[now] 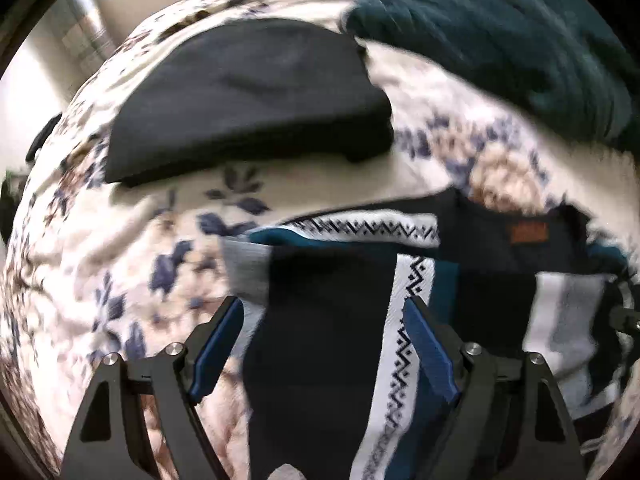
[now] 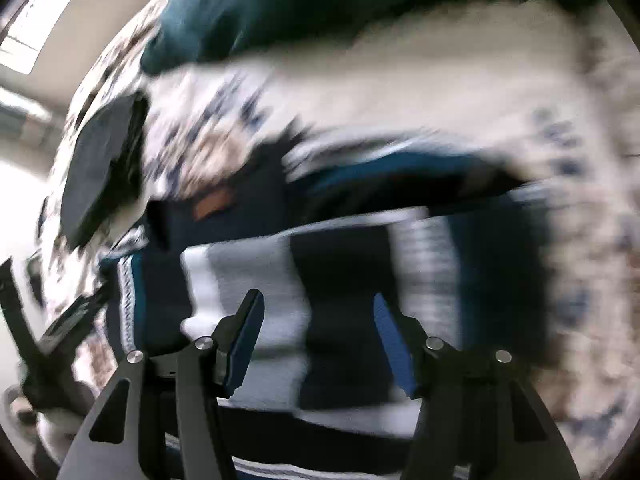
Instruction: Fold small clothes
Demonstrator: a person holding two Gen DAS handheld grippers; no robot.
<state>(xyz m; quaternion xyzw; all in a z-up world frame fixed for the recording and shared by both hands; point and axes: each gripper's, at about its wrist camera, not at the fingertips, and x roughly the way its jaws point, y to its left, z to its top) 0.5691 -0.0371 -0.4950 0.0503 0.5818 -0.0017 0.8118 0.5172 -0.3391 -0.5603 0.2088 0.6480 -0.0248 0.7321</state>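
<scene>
A striped knit garment (image 1: pixel 344 340) in navy, teal, white and grey, with a zigzag band and a small orange label (image 1: pixel 528 233), lies on the floral bedspread (image 1: pixel 100 260). My left gripper (image 1: pixel 324 320) is open, its blue pads to either side of the garment's left part, just above it. The right wrist view is blurred: my right gripper (image 2: pixel 318 316) is open over the same garment (image 2: pixel 256 280), above its white and navy stripes. The left gripper's black frame (image 2: pixel 24 320) shows at that view's left edge.
A folded black garment (image 1: pixel 248 96) lies farther back on the bed and also shows in the right wrist view (image 2: pixel 100 164). A dark teal blanket or pillow (image 1: pixel 500 28) sits at the back right. A wall and a window lie beyond the bed's left edge.
</scene>
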